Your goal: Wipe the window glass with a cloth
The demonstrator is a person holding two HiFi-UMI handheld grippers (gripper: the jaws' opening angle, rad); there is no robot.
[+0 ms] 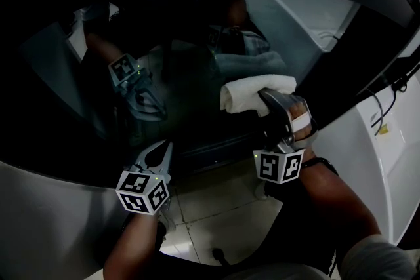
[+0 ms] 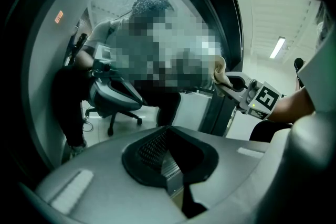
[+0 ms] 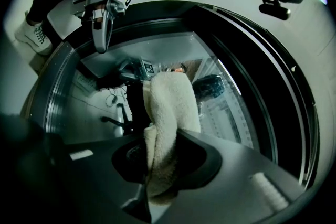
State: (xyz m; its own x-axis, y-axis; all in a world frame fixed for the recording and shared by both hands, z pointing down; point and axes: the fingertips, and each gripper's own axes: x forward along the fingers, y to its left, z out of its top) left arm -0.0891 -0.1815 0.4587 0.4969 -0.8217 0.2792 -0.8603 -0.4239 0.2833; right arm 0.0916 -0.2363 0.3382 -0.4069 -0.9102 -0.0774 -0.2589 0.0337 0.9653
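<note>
The dark window glass (image 1: 72, 88) fills the upper head view and mirrors the room. A folded white cloth (image 1: 252, 92) is pressed to the glass at centre right, with my right gripper (image 1: 266, 96) shut on it. The right gripper view has the cloth (image 3: 170, 107) rising from the jaws of that gripper (image 3: 157, 160) onto the glass (image 3: 236, 113). My left gripper (image 1: 164, 146) points up at the lower edge of the glass, left of the cloth. Its jaws are together and hold nothing. From the left gripper view, the right gripper (image 2: 231, 84) and cloth (image 2: 220, 68) are at the right.
A thick black window frame (image 1: 341, 69) runs diagonally at the right, with a white panel (image 1: 367, 154) and a cable (image 1: 379, 108) beyond it. Tiled floor (image 1: 216, 200) lies below. A small black device (image 3: 273, 5) hangs at the upper right. The glass reflects an office chair (image 2: 113, 94).
</note>
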